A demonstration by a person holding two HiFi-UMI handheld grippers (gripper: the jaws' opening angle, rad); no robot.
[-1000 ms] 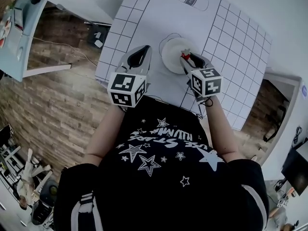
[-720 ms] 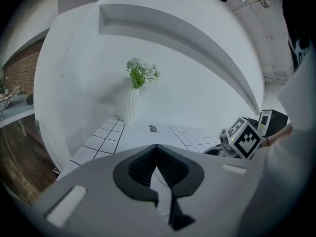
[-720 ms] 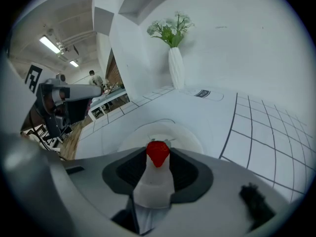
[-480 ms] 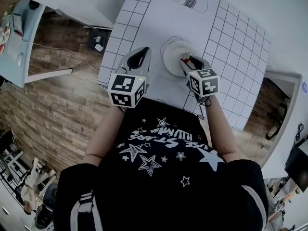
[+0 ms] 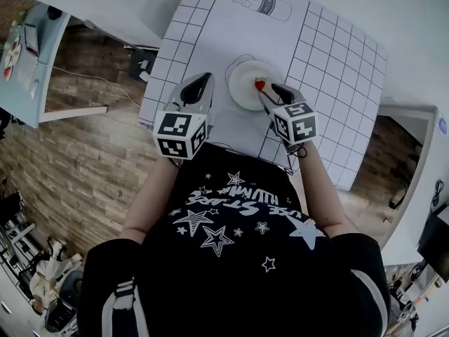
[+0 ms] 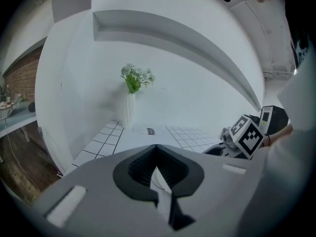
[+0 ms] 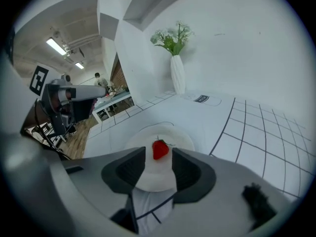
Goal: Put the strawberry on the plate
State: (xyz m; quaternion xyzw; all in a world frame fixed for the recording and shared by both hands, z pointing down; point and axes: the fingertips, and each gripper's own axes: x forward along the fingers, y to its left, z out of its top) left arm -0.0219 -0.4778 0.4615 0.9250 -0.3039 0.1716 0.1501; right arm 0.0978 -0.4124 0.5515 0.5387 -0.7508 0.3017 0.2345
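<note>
A red strawberry (image 5: 260, 85) (image 7: 160, 149) sits on the small white plate (image 5: 242, 83) (image 7: 183, 138) in the middle of the white gridded table. My right gripper (image 5: 266, 90) (image 7: 158, 163) reaches over the plate's near edge. Its jaws are opening; the strawberry lies between the fingertips with a gap on each side. My left gripper (image 5: 199, 84) (image 6: 159, 176) hovers left of the plate, jaws together with nothing between them.
A white vase of flowers (image 6: 129, 107) (image 7: 177, 73) stands at the far end of the table by the wall. A drawn milk bottle (image 5: 259, 3) is printed beyond the plate. The table's left edge (image 5: 149, 93) drops to a wooden floor.
The right gripper has shifted a little left over the plate with the strawberry, and its jaws stand wider apart. The left gripper has barely moved.
</note>
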